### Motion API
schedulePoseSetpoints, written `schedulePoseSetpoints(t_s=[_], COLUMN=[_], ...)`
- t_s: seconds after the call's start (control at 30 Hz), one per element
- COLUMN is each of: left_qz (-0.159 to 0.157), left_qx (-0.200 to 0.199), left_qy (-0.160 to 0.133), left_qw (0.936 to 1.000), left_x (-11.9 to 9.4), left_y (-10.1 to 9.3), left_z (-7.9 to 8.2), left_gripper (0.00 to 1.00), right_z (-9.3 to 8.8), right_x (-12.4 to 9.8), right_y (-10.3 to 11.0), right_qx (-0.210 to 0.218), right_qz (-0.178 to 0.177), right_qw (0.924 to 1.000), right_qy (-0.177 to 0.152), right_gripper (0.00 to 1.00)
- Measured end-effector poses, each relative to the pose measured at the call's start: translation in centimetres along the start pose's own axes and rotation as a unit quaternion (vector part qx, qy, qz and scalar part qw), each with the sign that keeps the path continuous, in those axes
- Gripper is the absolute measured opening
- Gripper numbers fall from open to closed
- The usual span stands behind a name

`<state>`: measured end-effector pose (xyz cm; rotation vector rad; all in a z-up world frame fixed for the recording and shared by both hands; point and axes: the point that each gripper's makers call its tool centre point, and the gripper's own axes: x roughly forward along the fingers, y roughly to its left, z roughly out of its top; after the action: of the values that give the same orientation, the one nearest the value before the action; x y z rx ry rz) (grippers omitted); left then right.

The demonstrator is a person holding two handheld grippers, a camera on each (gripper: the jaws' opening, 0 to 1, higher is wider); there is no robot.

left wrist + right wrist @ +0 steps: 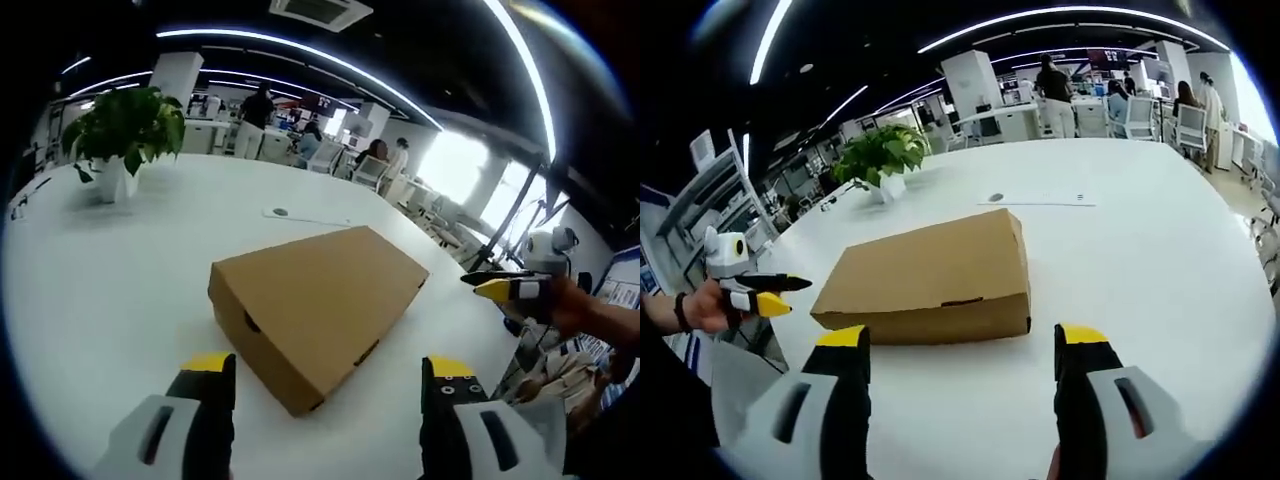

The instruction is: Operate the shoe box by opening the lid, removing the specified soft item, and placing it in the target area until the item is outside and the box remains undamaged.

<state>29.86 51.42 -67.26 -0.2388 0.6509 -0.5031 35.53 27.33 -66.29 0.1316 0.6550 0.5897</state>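
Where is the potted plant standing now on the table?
The plant stands at the far left of the white table in the left gripper view, well beyond the closed box; a flat paper lies between them.

table (90,290): white, broad, glossy
potted plant (122,135): green leaves, white pot, near table's far edge
paper sheet (1038,200): flat on table, beyond box
background: people standing at desks, ceiling light strips

A white counter (120,290) carries a closed cardboard shoe box (320,305), a potted plant (125,135) near its far edge, and a flat paper sheet (305,215).
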Motion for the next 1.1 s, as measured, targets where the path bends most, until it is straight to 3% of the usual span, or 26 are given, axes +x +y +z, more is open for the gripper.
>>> schedulePoseSetpoints(t_s=[0.23,0.43,0.53,0.8,1.1], left_qz=[-0.001,-0.002,0.011,0.013,0.015], left_qx=[-0.008,-0.008,-0.008,0.002,0.005], left_qy=[0.01,0.022,0.028,0.038,0.039], left_qw=[0.9999,0.9997,0.9995,0.9992,0.9991], left_x=[2.1,3.0,3.8,4.7,4.7], left_y=[1.0,0.9,1.9,1.9,1.9], left_z=[-0.5,-1.0,-1.4,-1.8,-1.8], left_gripper=[0.77,0.77,0.75,0.67,0.65], right_z=[0.5,0.1,-0.4,-0.6,-0.3], right_x=[3.6,5.3,6.0,6.8,6.9], right_y=[-0.6,-1.2,-1.7,-1.7,-1.2], right_qx=[0.013,0.012,0.011,0.003,0.008], right_qz=[0.007,0.009,0.006,0.003,-0.004], right_qw=[0.9998,0.9995,0.9993,0.999,0.9996], right_qy=[0.013,0.028,0.036,0.044,0.029], right_gripper=[0.7,0.69,0.67,0.58,0.56])
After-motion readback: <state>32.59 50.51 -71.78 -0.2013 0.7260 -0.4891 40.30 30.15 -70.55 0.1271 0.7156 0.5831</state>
